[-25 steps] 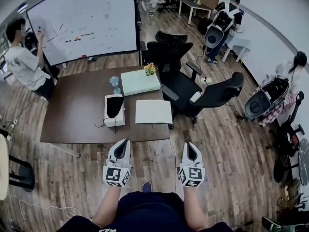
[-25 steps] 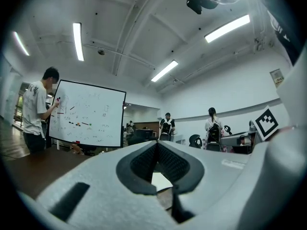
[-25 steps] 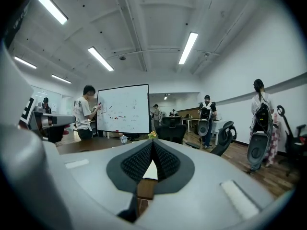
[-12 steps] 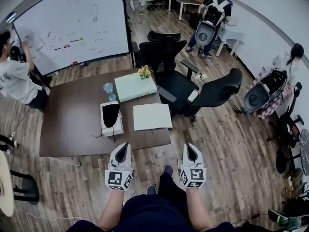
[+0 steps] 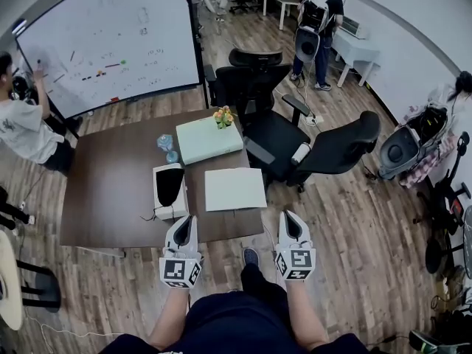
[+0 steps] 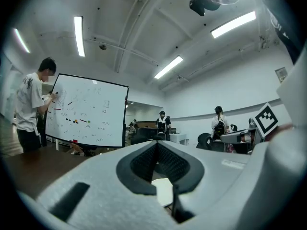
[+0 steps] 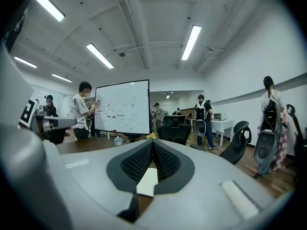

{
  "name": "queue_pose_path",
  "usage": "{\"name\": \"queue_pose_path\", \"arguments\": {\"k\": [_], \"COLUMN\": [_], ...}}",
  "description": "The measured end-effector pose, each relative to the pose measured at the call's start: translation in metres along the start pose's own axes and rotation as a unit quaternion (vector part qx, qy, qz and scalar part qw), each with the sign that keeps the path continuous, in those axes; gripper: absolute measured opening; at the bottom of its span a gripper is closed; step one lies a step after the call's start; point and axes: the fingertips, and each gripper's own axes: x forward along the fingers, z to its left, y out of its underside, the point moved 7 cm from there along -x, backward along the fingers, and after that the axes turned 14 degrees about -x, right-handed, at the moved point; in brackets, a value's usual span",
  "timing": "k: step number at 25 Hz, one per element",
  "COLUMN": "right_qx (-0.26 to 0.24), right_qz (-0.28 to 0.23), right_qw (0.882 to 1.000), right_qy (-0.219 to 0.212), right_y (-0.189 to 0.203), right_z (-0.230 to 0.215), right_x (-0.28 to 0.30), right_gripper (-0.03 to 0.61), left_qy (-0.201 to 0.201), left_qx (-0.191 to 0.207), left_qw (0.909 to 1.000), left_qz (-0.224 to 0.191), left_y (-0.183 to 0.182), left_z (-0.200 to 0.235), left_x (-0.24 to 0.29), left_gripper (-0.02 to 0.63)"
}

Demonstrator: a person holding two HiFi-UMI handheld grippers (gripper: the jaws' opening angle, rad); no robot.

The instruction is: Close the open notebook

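Note:
The notebook [image 5: 234,189] lies flat on the brown table [image 5: 110,190] near its front right corner, white pages up. Both grippers hover side by side just short of the table's front edge, touching nothing. My left gripper [image 5: 186,223] is shut and empty, in front of the notebook's left side. My right gripper [image 5: 289,219] is shut and empty, past the table's right end, over the wooden floor. In the left gripper view the notebook [image 6: 163,189] shows through the opening below the closed jaws. In the right gripper view the notebook [image 7: 147,181] shows likewise as a white strip.
A white box holding a black object [image 5: 169,190] sits left of the notebook. Behind are a pale green box [image 5: 208,139], small flowers [image 5: 223,116] and a glass [image 5: 166,144]. Black office chairs [image 5: 335,150] crowd the table's right side. A person [image 5: 22,131] writes on the whiteboard [image 5: 110,43].
The person carrying the grippers has stepped toward the table, so the notebook lies closer to both grippers. Both grippers stay shut and level. One shoe now shows between them.

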Motion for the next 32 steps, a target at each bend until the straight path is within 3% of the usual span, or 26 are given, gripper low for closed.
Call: {"name": "queue_pose_path", "arguments": {"k": [9, 23, 32], "right_qx": [0.008, -0.008, -0.042], "right_qz": [0.01, 0.001, 0.046], "right_qw": [1.0, 0.999, 0.997], "right_qy": [-0.011, -0.031, -0.035], "right_y": [0.012, 0.029, 0.119], "right_z": [-0.023, -0.037, -0.049], "right_x": [0.063, 0.1, 0.137], "right_gripper": [0.008, 0.008, 0.008], "left_qy": [-0.013, -0.025, -0.037], "left_qx": [0.0, -0.004, -0.01], "left_qw": [0.9999, 0.9997, 0.9993], "left_qz": [-0.002, 0.002, -0.001], "left_y": [0.001, 0.01, 0.01], "left_z": [0.015, 0.018, 0.02], "left_x": [0.047, 0.078, 0.087], "left_gripper": [-0.008, -0.008, -0.008]}}
